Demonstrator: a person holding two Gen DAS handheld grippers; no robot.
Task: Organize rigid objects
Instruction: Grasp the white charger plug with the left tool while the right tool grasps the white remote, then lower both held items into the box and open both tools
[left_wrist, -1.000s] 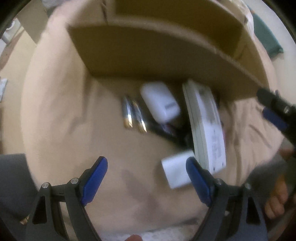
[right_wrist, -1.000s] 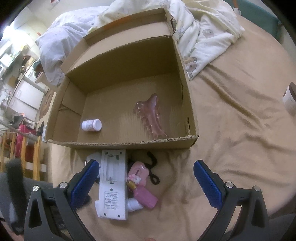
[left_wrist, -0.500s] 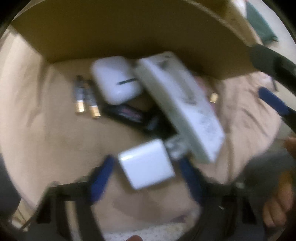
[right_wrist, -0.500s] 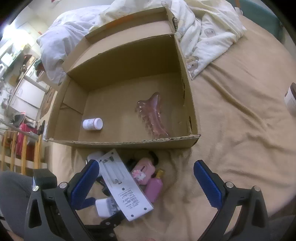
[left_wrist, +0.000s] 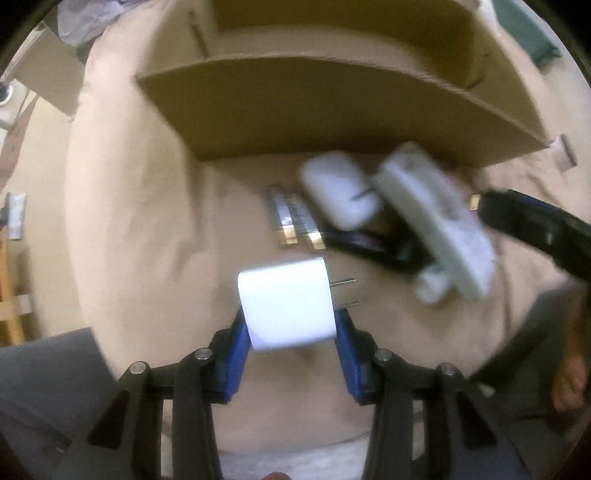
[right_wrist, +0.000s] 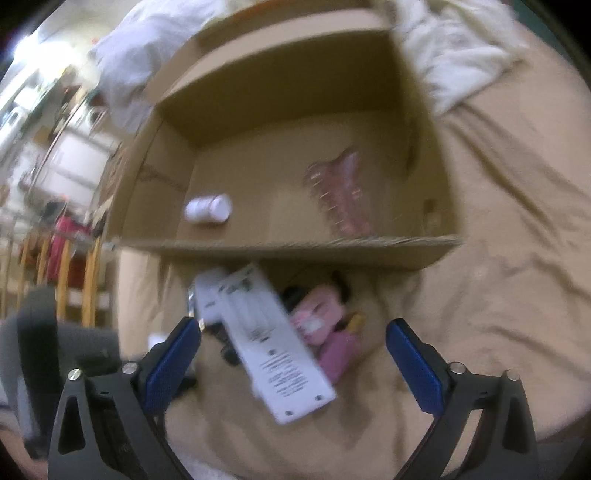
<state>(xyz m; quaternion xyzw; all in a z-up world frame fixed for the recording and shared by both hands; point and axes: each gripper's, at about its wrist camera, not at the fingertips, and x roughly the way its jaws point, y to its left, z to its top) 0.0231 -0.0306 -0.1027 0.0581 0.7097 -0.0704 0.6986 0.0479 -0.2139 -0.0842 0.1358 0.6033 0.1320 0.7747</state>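
Left tongs (left_wrist: 291, 341), at the bottom centre of the left wrist view, have just been closing and now clamp a white charger plug (left_wrist: 286, 304) between the blue pads, its two prongs pointing right. Beyond it on the tan bedsheet (left_wrist: 147, 229) lie two batteries (left_wrist: 295, 221) side by side, a white case (left_wrist: 340, 194) and a long white remote (left_wrist: 436, 218), all blurred, just before the cardboard box (left_wrist: 295, 110).

Right tongs (right_wrist: 293, 352) stand spread wide at the bottom of the right wrist view, gripping nothing. The remote (right_wrist: 266, 339) lies between them, a pink bottle (right_wrist: 338, 350) beside it. Inside the box (right_wrist: 280, 247) rest a small white bottle (right_wrist: 208, 208) at left and a pink comb (right_wrist: 341, 192) at right.
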